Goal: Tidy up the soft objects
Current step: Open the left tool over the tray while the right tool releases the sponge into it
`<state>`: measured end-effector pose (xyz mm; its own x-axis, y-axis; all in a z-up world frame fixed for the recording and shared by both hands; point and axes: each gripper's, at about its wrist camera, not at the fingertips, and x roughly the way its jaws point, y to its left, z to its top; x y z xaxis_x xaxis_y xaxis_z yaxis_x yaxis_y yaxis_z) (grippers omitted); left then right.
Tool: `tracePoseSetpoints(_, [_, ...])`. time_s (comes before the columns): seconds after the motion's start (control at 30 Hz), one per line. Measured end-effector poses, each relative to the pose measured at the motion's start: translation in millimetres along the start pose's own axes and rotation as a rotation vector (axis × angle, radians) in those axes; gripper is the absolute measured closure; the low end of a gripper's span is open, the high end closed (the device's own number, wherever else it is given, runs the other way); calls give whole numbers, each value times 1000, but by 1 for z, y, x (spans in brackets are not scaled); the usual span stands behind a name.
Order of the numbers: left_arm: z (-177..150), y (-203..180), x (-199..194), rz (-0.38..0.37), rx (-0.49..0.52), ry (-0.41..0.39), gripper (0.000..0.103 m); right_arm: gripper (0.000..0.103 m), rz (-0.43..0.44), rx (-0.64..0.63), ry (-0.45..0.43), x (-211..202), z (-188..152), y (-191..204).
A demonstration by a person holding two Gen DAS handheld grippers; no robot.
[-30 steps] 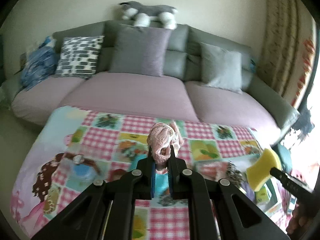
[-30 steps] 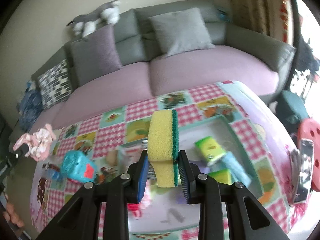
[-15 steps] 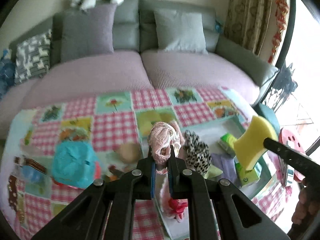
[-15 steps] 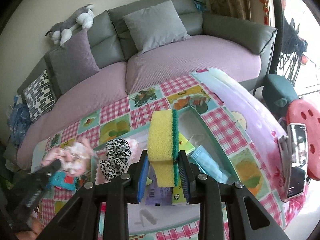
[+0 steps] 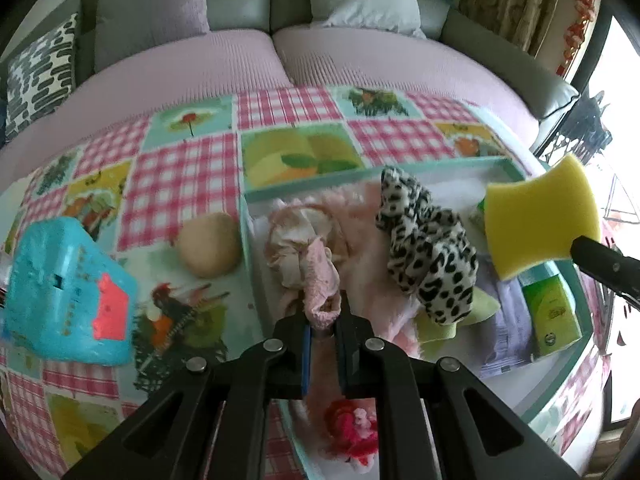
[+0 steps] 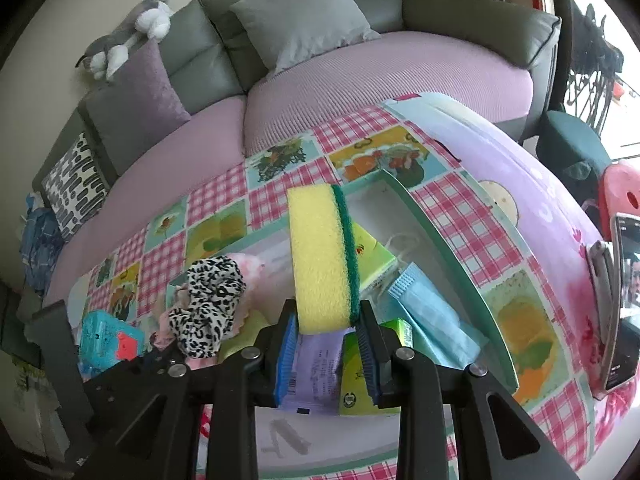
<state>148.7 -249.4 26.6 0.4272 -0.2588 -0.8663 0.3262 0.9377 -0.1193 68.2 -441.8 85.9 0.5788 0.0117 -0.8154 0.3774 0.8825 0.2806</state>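
Left claw [image 5: 323,322] pinches a pink scrunchie [image 5: 320,280] over the teal tray [image 5: 304,188], right claw [image 6: 329,330] clamps a yellow sponge [image 6: 320,256].

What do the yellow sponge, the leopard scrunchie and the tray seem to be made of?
Sponge: porous yellow foam with pitted faces, backed by a coarse green scouring layer, probably synthetic fibre.
Leopard scrunchie: soft gathered fabric, matte, with deep folds; the fibre cannot be told.
Tray: smooth rigid walls, white inside with a teal rim; it looks like plastic or coated board.
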Motion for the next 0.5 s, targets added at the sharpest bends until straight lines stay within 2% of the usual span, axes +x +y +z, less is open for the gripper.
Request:
tracePoseSetpoints(0.2, [1, 1, -3, 0, -4, 24, 91, 71, -24, 5, -2, -3, 1, -2])
tracePoseSetpoints(0.3, [2, 3, -7, -21, -15, 47, 75, 68, -41, -5, -6, -7, 2, 0])
tracePoseSetpoints(0.33, [1, 4, -10, -15, -13, 54, 63, 60, -46, -9, -6, -8, 2, 1])
tracePoseSetpoints(0.37, [1, 3, -14, -7, -9, 53, 56, 48, -53, -13, -5, -8, 2, 1])
tracePoseSetpoints(0.43, [2, 3, -21, 3, -1, 48, 56, 41, -86, -26, -11, -12, 3, 2])
tracePoseSetpoints(0.5, [4, 4, -31, 2, -2, 35, 55, 41, -106, -35, -25, -16, 3, 3])
